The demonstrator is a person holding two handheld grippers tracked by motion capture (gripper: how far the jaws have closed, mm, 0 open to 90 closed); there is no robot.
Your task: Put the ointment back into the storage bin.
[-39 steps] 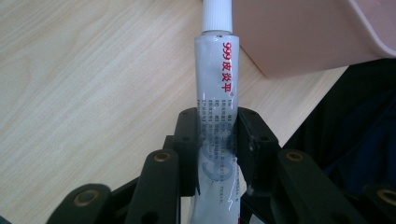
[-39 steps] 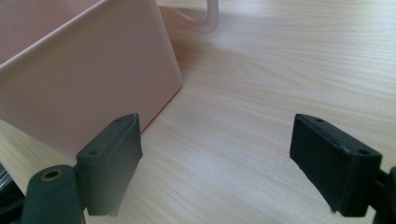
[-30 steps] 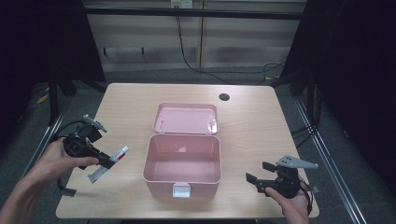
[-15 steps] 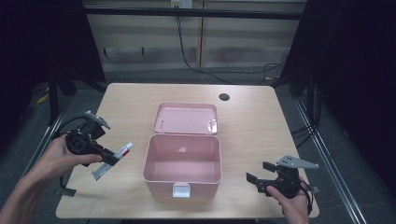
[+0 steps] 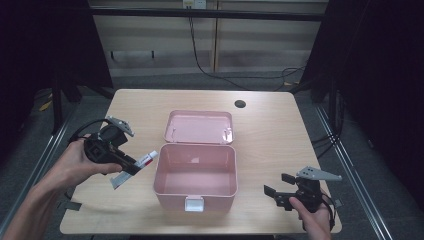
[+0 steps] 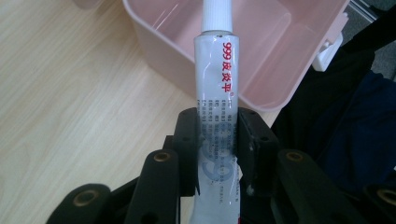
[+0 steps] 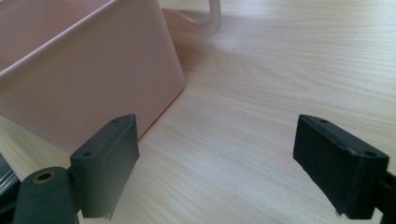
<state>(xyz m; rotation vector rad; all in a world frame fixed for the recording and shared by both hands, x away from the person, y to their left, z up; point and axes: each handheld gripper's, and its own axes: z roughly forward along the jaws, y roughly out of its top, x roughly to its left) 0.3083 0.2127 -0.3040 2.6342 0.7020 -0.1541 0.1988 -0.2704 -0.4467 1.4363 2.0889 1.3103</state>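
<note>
Left claw (image 5: 131, 166): clenched on a white ointment tube (image 6: 215, 109), grip taken across the lower body, well back from the ribbed white cap (image 6: 217, 15). The tube is held off the desk (image 5: 280, 130), cap end pointed toward the left wall of the open pink box (image 5: 196, 176), just short of its rim; in the left claw view the cap already overlaps the box's inside.

Handling, as judged: the tube is light and soft-walled, so a hard squeeze could dent it or push paste toward the cap. Its glossy skin is probably a little slippery. The flat printed body is the sensible place to be gripped, as now; the crimped tail and the cap are poorer holds.

Right claw (image 7: 219, 163): released, jaws standing wide apart with nothing between them, low over the desk near the box's front right corner. The box lid (image 5: 200, 127) lies open behind, hinged back flat.
</note>
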